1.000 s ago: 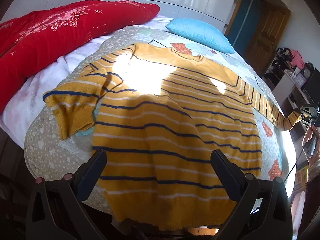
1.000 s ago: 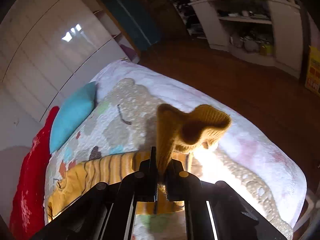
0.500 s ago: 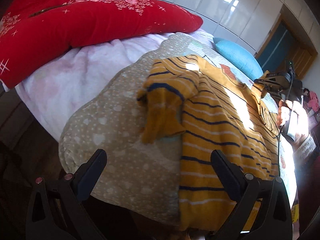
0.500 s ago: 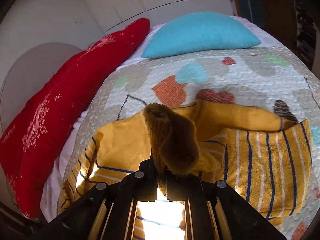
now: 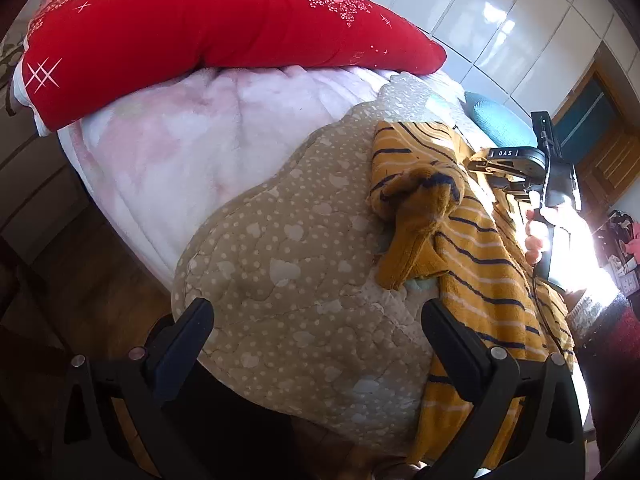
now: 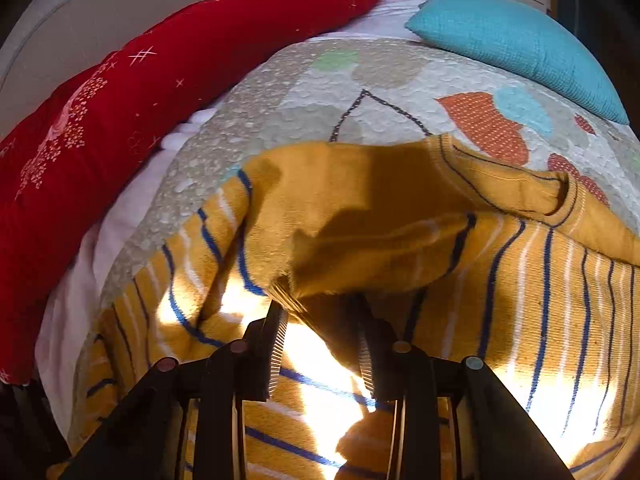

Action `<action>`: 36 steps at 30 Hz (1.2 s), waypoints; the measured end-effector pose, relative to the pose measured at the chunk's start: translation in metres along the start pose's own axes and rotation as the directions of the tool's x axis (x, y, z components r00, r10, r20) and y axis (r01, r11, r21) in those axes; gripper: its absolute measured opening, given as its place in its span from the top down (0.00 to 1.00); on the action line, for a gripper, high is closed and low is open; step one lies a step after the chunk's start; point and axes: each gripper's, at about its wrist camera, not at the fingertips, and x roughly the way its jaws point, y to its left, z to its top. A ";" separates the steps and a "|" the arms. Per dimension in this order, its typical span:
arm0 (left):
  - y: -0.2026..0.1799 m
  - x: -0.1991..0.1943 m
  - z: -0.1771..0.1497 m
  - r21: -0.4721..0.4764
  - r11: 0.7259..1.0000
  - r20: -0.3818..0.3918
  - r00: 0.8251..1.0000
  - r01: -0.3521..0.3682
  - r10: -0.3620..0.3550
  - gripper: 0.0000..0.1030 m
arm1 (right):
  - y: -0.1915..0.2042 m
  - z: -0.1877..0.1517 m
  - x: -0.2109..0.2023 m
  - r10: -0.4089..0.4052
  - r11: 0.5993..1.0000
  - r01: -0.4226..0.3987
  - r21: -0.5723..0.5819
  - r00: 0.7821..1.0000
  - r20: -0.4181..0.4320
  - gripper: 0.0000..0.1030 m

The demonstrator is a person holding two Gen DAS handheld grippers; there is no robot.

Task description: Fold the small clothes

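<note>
- A bed fills both views, covered by a quilted bedspread [image 5: 288, 264] with dots and hearts; a pale pink blanket [image 5: 180, 148] shows along one side, white glossy cabinet doors [image 5: 500, 12] stand behind, and a wooden floor [image 5: 60, 248] lies below the bed's edge.
- A long red cushion [image 5: 180, 28] lies along the far edge of the bed, and a turquoise pillow [image 6: 516, 44] sits near the far corner.
- The yellow striped sweater [image 6: 520, 280] lies spread on the bedspread, reaching the near edge of the bed.
- Only the left wrist view shows one sleeve [image 5: 420, 216] bunched in a heap at the sweater's side, and the right gripper [image 5: 508, 164] from outside, level over the sweater, with the person's hand [image 5: 540, 232] wrapped round its handle below.
- Only the right wrist view shows the neckline [image 6: 560, 196] and the other sleeve folded across the chest, its cuff end [image 6: 304, 300] lying between the parted fingers of the right gripper [image 6: 320, 344]; the jaws stand slightly apart and do not pinch the cloth.
- The left gripper [image 5: 316, 340] hovers off the near corner of the bed, jaws spread wide, holding nothing.
</note>
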 end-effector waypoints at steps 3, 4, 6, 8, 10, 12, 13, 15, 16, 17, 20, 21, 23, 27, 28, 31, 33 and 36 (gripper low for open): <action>0.000 -0.002 -0.001 -0.008 1.000 -0.001 1.000 -0.003 0.003 0.00 | 0.018 -0.004 -0.010 0.132 0.991 -0.132 -0.023 0.991 -0.020 0.60; 0.000 -0.003 -0.002 -0.008 1.000 0.002 1.000 -0.005 0.005 0.00 | 0.023 -0.006 -0.016 0.164 0.986 -0.164 -0.024 0.986 -0.016 0.59; -0.001 -0.006 -0.003 -0.007 1.000 0.009 1.000 -0.015 0.015 0.00 | 0.030 -0.015 -0.032 0.198 0.980 -0.198 -0.039 0.980 -0.005 0.56; -0.002 -0.007 -0.004 -0.004 1.000 0.011 1.000 -0.023 0.023 0.00 | 0.032 -0.027 -0.047 0.192 0.980 -0.192 -0.055 0.981 -0.003 0.52; -0.004 -0.007 -0.005 0.000 1.000 0.011 1.000 -0.026 0.026 0.00 | 0.022 -0.041 -0.063 0.183 0.981 -0.183 -0.057 0.983 0.002 0.51; -0.006 -0.006 -0.004 0.004 1.000 0.011 1.000 -0.023 0.023 0.00 | 0.008 -0.056 -0.079 0.161 0.986 -0.161 -0.048 0.987 0.006 0.47; -0.008 -0.004 -0.002 0.006 1.000 0.010 1.000 -0.021 0.021 0.00 | 0.000 -0.063 -0.087 0.155 0.987 -0.154 -0.040 0.988 0.010 0.46; -0.013 -0.001 0.003 0.019 1.000 0.012 1.000 -0.016 0.015 0.00 | -0.018 -0.081 -0.101 0.148 0.989 -0.148 -0.017 0.989 0.014 0.44; -0.017 0.002 0.005 0.034 0.999 0.014 1.000 -0.014 0.014 0.00 | -0.026 -0.089 -0.107 0.143 0.990 -0.143 -0.005 0.990 0.014 0.43; -0.023 0.005 0.008 0.055 0.998 0.016 1.000 -0.016 0.015 0.00 | -0.035 -0.098 -0.113 0.139 0.990 -0.139 0.009 0.990 0.015 0.43; -0.043 0.020 0.016 0.128 0.992 0.030 1.000 -0.010 0.006 0.00 | -0.057 -0.123 -0.128 0.136 0.989 -0.137 0.053 0.990 0.022 0.43; -0.049 0.026 0.019 0.154 0.988 0.037 0.999 -0.014 0.008 0.00 | -0.062 -0.130 -0.132 0.133 0.989 -0.135 0.066 0.991 0.027 0.43; -0.060 0.039 0.028 0.201 0.979 0.047 0.998 -0.048 0.039 0.07 | -0.075 -0.143 -0.141 0.116 0.989 -0.119 0.089 0.993 0.036 0.43; -0.053 0.058 0.063 0.180 0.983 -0.016 0.999 -0.033 0.036 0.88 | -0.095 -0.165 -0.161 0.077 0.988 -0.086 0.128 0.994 0.072 0.43; -0.045 0.055 0.075 0.141 0.989 -0.001 0.999 -0.035 0.036 0.88 | -0.101 -0.169 -0.167 0.073 0.987 -0.084 0.139 0.994 0.084 0.43; -0.018 0.037 0.114 0.059 0.987 0.108 0.984 -0.148 0.141 0.88 | -0.114 -0.182 -0.182 0.049 0.984 -0.067 0.164 0.992 0.112 0.43; 0.007 0.023 0.138 -0.032 0.977 0.153 0.965 -0.211 0.213 0.88 | -0.121 -0.190 -0.187 0.026 0.984 -0.046 0.175 0.993 0.117 0.43; 0.045 0.000 0.160 -0.152 0.957 0.195 0.942 -0.246 0.273 0.80 | -0.127 -0.198 -0.186 0.015 0.981 -0.034 0.191 0.994 0.105 0.43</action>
